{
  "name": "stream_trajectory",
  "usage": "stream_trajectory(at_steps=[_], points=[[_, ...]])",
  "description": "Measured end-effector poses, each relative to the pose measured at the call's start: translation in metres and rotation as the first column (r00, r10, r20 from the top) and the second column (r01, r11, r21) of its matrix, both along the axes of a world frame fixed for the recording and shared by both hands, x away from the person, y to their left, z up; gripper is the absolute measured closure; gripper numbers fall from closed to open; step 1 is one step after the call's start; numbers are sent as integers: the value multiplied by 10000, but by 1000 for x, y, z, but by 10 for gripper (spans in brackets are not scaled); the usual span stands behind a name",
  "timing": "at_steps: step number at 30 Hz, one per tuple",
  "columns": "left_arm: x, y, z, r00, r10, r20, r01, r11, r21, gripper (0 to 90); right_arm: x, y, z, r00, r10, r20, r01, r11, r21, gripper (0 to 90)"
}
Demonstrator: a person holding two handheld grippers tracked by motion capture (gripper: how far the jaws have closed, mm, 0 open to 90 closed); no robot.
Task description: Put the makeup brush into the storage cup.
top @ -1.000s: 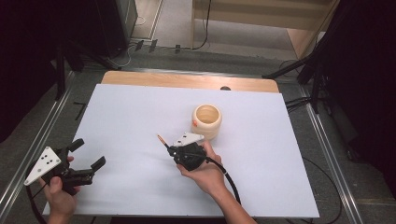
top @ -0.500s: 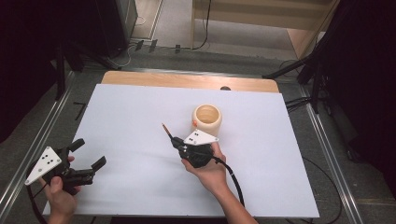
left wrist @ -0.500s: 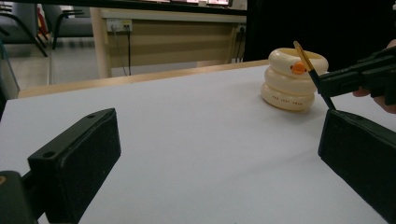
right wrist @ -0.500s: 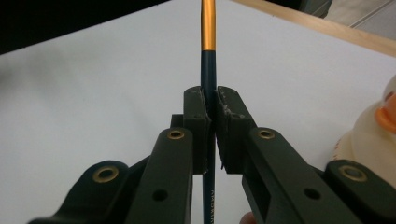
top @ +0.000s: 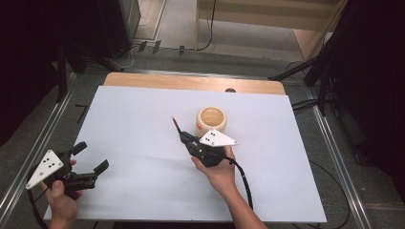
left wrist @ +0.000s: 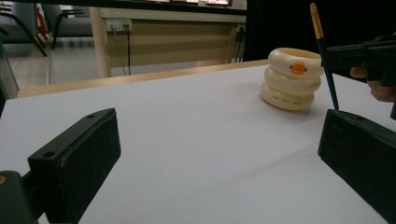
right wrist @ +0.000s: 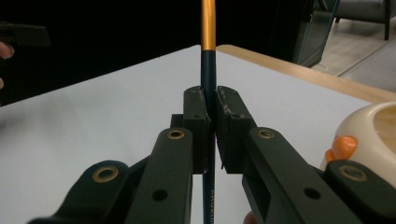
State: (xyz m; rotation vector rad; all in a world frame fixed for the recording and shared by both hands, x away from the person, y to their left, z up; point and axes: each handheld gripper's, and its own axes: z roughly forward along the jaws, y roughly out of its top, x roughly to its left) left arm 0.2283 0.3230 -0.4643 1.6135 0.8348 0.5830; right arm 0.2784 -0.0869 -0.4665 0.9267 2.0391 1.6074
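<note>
The right gripper (right wrist: 210, 126) pinches a thin, light, stiff pencil (right wrist: 208, 60) mid-shaft near the counter (top: 143, 119) centre; left gripper (top: 90, 160) spread.

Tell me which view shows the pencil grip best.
Right gripper view: the right gripper has its jaws clamped on the pencil, seen close up. The left gripper view shows the pencil upright beside the cream holder; the high view shows a thin sliver.

Right gripper (top: 183, 137): jaws clamped together on a thin pencil (right wrist: 208, 70), which runs straight up between the pads. Right hand (top: 217, 167) grips the body from behind. Left gripper (top: 90, 156): jaws spread wide, nothing between them; left hand (top: 61, 193) behind them.
</note>
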Motion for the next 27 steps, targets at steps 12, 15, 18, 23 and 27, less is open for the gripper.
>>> stream_trajectory(at_steps=[12,15,18,23,27], points=[[0,1,0,10000,1,18,-1,10000,-4,0,6,-12,3,9967,-385,720,328,9964,778,844],[-1,1,1,10000,-9,12,9,10000,9,0,9,-18,3,9953,-552,791,471,9937,1012,844],[-1,1,1,10000,-28,28,28,10000,11,0,11,-23,4,9949,-667,758,568,9903,1265,844],[-1,0,0,10000,-79,53,79,10000,-16,0,16,-34,5,9922,-985,759,845,9820,1692,844],[0,0,0,9999,-92,49,92,10000,-10,0,18,-39,5,9903,-1104,849,938,9794,1790,843]])
